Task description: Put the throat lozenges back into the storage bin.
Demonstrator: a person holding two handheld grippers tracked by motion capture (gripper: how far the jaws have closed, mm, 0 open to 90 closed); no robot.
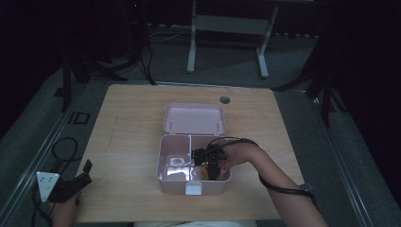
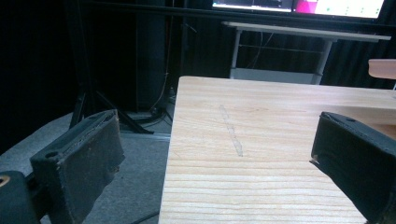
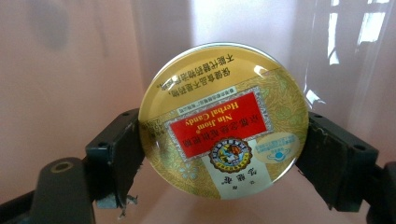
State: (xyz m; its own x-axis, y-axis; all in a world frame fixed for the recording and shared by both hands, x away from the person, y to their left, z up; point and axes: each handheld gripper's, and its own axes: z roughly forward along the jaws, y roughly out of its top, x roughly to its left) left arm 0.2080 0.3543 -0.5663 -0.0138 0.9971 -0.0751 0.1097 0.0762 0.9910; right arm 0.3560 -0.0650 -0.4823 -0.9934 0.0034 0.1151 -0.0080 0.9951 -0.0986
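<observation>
A pink lunch box (image 1: 161, 158) stands open mid-table, its lid (image 1: 194, 118) tipped back. My right gripper (image 1: 210, 165) reaches down into the box's right compartment. Its two jaws press on opposite sides of a round gold candy tin (image 3: 224, 121) with a red label; the tin (image 1: 202, 173) shows orange beside the gripper. The right gripper (image 3: 224, 151) is shut on it, with pink box walls close behind. My left gripper (image 1: 84, 174) rests at the table's front left corner, far from the box. The left gripper (image 2: 215, 158) is open with nothing between the jaws.
A pale, translucent item (image 1: 176, 165) lies in the box's left compartment. A white latch (image 1: 194, 189) sticks out at the box's front. Bare wooden tabletop (image 2: 261, 140) lies ahead of the left gripper. A desk frame (image 1: 227, 28) stands on the floor beyond.
</observation>
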